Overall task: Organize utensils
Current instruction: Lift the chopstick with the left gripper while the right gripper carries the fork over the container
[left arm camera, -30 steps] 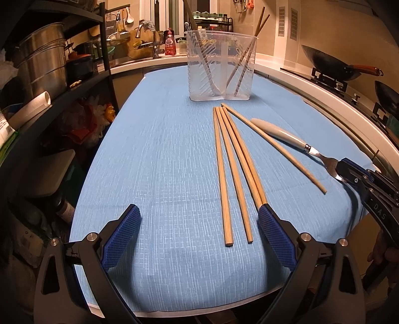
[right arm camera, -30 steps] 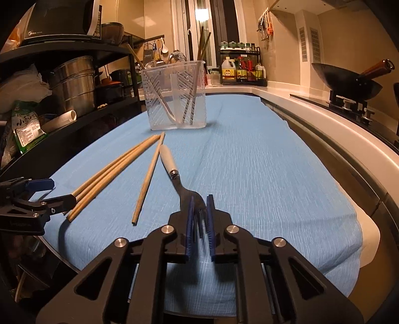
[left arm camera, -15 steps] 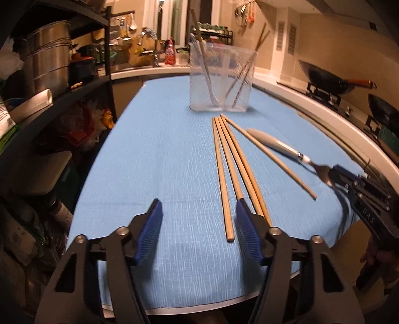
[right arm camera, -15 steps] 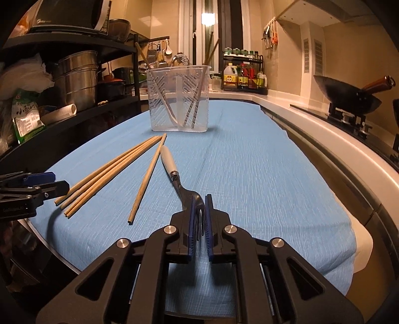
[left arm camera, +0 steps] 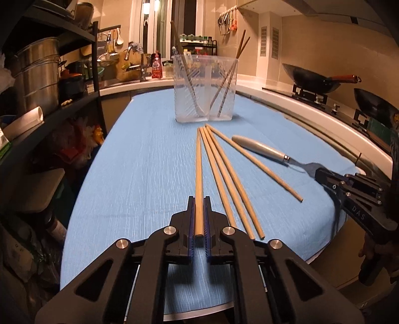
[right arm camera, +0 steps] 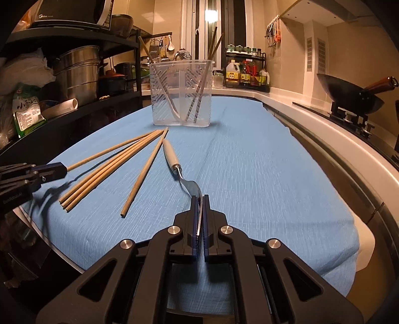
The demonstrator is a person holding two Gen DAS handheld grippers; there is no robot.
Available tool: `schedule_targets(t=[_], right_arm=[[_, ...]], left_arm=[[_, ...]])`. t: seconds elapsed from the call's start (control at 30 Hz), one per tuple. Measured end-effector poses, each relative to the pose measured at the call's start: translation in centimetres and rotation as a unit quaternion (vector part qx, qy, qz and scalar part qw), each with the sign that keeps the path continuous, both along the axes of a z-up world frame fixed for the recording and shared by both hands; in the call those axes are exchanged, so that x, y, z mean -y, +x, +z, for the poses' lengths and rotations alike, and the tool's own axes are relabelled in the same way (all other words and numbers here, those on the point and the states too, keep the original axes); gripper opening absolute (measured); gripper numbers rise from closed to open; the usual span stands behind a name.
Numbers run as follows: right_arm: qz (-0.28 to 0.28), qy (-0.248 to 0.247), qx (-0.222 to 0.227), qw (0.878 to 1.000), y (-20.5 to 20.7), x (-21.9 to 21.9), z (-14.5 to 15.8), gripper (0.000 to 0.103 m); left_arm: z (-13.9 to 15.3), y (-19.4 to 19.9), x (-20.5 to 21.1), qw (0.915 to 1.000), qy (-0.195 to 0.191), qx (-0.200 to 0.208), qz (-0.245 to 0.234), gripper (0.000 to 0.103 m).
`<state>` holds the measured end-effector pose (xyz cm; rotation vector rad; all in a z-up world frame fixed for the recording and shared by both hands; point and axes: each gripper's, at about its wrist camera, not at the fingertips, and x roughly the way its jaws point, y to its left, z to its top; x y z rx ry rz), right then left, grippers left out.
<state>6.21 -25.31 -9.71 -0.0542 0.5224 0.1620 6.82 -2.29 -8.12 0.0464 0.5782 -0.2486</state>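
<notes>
Readable marks only. "DAS" in pale letters on the black body of my right tongs, seen from the left wrist. "Midea" on the dark appliance on the top shelf. Chinese characters on a green-and-white packet at the shelf's left; too small to make out. Bottle labels beyond: illegible.

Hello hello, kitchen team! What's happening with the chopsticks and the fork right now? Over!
Left gripper closing on one chopstick. Right gripper shut on the fork. Four chopsticks on the blue cloth. Path to holder clear.
</notes>
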Motion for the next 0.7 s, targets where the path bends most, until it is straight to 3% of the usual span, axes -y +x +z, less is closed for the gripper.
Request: schedule_targets(t=[0.27,0.7], right_arm=[[0.0,0.01,0.03,0.999,0.1,0.2,3.2,0.003],[-0.004,0.027,0.073,0.997,0.9,0.1,8.0,0.003]], left_arm=[[4.5,-0.3,0.2,0.9984,-0.002,0.055,-0.015,0.006],[9.4,1.0,0.2,0.9957,-0.008,0.089,-0.027,0.006]])
